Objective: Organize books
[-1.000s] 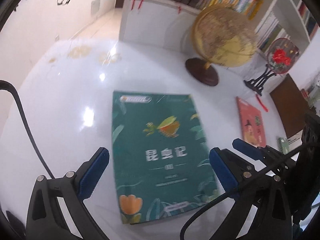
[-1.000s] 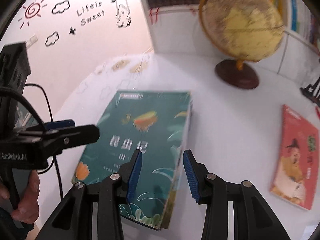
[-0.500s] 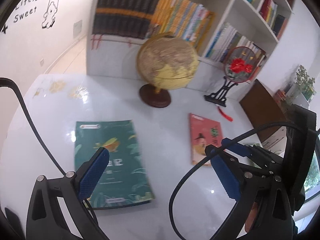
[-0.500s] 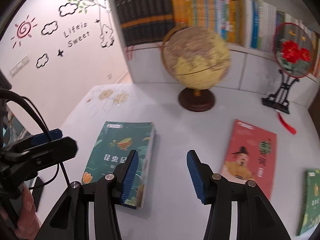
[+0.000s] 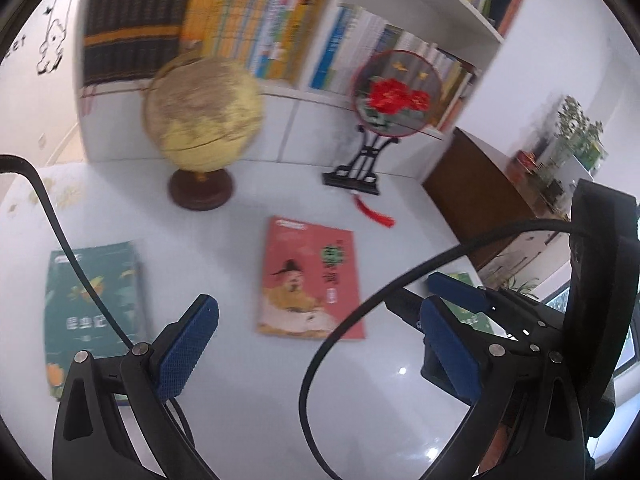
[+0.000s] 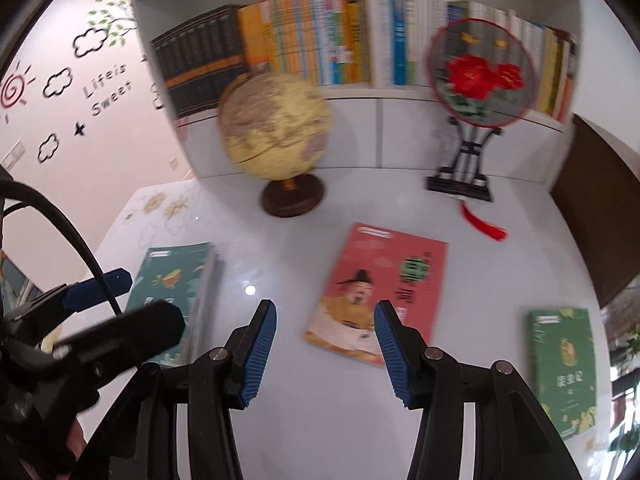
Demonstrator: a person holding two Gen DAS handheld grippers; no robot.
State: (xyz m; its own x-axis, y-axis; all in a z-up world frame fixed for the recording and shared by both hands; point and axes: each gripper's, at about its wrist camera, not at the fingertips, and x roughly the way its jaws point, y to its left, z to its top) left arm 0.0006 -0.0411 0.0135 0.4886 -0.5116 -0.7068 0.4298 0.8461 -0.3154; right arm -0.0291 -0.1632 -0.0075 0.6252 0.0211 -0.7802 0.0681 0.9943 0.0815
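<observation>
Both grippers hang empty above the white table (image 6: 280, 420): our left gripper (image 5: 316, 352) gapes wide, our right gripper (image 6: 325, 354) is parted too, nothing between its blue pads. Behind, we see the white bookshelf (image 6: 372, 24) packed with upright books. On the table lie the teal book (image 6: 176, 284) at left, the red book (image 6: 384, 284) in the middle, the green book (image 6: 564, 368) at right. Beyond them stand a globe (image 6: 276, 128) and a round fan on its stand (image 6: 480, 72).
</observation>
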